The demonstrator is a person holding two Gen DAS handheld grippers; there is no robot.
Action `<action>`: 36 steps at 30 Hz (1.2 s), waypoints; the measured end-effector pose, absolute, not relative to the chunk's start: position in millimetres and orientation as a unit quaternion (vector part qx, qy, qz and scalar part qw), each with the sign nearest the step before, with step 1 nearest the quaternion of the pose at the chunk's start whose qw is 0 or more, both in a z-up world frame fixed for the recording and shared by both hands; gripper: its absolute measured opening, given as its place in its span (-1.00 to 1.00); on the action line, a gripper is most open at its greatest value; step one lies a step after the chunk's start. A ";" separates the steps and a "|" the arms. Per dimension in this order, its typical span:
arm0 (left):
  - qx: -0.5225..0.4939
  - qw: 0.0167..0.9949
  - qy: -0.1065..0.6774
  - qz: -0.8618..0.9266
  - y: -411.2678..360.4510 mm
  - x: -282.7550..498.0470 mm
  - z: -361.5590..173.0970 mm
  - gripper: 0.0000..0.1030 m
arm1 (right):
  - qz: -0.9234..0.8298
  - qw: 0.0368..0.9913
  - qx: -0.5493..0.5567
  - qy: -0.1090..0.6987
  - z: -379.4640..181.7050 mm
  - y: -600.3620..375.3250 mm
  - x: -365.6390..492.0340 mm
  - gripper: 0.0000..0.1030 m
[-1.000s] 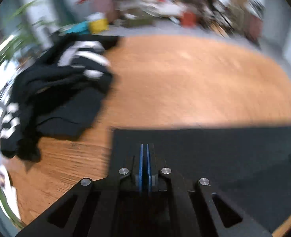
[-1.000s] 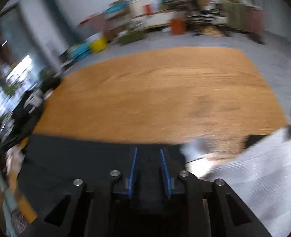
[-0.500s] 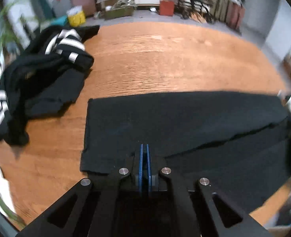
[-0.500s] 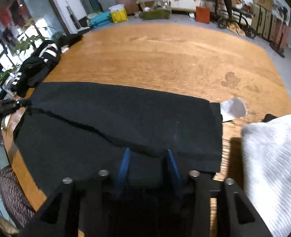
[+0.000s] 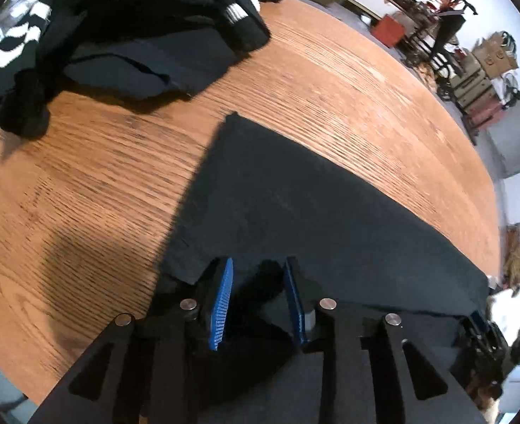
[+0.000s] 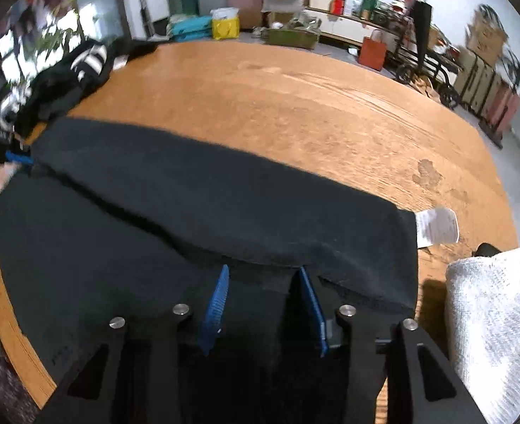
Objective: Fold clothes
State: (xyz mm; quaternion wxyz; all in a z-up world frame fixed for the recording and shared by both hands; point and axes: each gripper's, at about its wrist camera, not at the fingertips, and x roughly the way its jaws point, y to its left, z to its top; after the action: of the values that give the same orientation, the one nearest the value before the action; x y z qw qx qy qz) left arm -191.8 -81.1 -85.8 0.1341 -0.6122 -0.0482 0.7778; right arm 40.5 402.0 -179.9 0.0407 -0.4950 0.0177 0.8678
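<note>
A large round wooden table [image 6: 295,113] fills both views, in a cluttered room with boxes and bags along the far wall. Spread across the near side of the table lies a black garment [image 6: 224,205], folded lengthwise so that an upper layer lies over a lower one, its long folded edge running from left to right. A white label [image 6: 436,228] sticks out at its right end. At the table's far left sits a heap of dark clothes with white stripes [image 5: 118,28], apart from the spread garment. At the near right rests a white knitted fabric [image 6: 496,325], just beside the garment's end. The left gripper [image 5: 258,291] points steeply down at the garment's left end; its blue-padded jaws are opening, part-way apart, with a small bunch of black cloth standing between them, and the pads do not press on it. The right gripper [image 6: 263,296] points down at the garment's right end; its jaws are closing, still part-way apart, with black cloth lying between them; whether the pads yet press it cannot be told.
</note>
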 end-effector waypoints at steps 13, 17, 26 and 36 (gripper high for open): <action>-0.618 0.115 -0.050 0.776 -90.5 -195.0 -85.5 -0.78 | 0.876 0.027 -0.481 -0.026 -156.9 394.8 38.3 -0.12; -0.634 0.106 -0.068 0.763 -95.2 -187.3 -85.1 -0.43 | 0.859 0.029 -0.504 -0.085 -176.1 387.3 35.5 -0.12; -0.606 0.082 -0.100 0.785 -127.0 -181.5 -72.2 -0.20 | 0.859 0.064 -0.505 0.054 -158.4 441.5 65.1 -0.03; -0.577 0.082 -0.137 0.801 -147.8 -169.2 -68.0 -0.20 | 0.848 0.090 -0.490 0.179 -167.3 470.6 69.0 -0.04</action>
State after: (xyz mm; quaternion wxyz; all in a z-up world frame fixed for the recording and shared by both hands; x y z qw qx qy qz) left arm -169.2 -147.8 -68.0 0.0818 -0.5767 -0.1366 0.8013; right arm 69.0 470.6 -167.3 0.0903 -0.4904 0.1793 0.8481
